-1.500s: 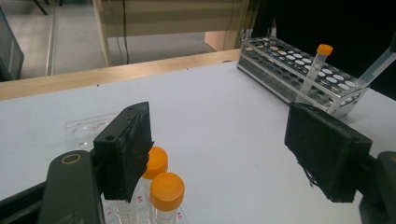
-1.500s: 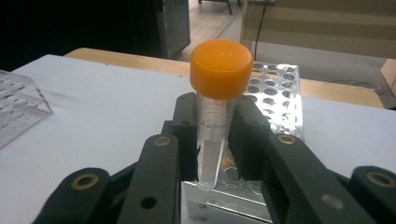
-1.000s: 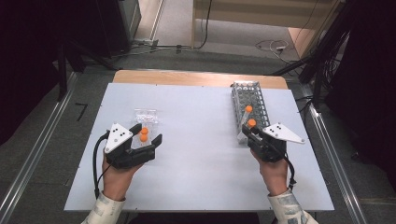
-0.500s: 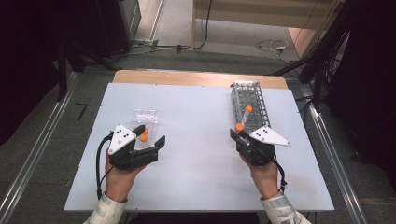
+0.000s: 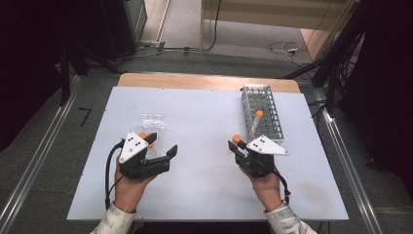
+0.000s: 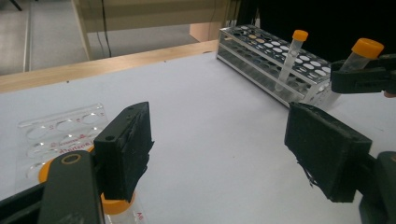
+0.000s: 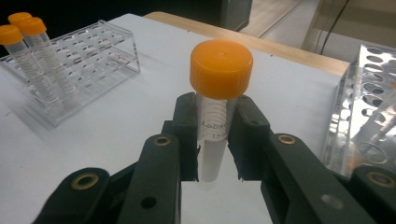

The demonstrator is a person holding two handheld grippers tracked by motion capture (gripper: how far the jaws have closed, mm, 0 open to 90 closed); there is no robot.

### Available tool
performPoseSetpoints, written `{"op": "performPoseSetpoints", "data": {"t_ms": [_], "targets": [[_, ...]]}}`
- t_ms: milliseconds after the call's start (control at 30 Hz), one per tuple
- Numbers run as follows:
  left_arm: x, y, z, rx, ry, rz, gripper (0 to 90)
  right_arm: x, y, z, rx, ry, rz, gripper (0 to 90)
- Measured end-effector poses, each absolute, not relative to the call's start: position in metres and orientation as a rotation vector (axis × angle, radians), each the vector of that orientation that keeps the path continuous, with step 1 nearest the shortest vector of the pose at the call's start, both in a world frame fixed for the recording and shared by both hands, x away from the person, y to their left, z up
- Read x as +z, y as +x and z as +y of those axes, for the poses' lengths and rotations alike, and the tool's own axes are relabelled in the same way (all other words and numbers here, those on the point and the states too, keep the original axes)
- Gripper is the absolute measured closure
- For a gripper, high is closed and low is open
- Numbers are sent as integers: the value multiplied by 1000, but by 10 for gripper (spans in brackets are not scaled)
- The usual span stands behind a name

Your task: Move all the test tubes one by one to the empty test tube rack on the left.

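One orange-capped tube [image 7: 218, 116] is clamped in the right gripper [image 5: 239, 148], probably bound for the small clear rack [image 5: 152, 122]; left gripper [image 5: 163, 148] gapes empty.

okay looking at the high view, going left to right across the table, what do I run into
Left gripper, jaws open → small clear rack just behind it → right gripper, jaws shut on an orange-capped tube → large clear tube rack with one orange-capped tube standing in it.
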State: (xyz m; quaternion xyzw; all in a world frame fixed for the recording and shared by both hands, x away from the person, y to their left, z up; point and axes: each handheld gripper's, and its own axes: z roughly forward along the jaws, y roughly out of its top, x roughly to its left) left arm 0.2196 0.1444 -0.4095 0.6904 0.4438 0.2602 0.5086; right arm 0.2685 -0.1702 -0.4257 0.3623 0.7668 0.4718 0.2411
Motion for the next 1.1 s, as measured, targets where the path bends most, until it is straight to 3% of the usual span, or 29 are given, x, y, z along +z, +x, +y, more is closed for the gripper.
{"op": "performPoseSetpoints", "data": {"t_ms": [733,1100], "targets": [[-419,211,103,538,1728,966,240,-443,251,-115,1299,862,2257,714],[-422,206,91,519,1740,887,415,-447,241,-98,1331,808,2321,714]]}}
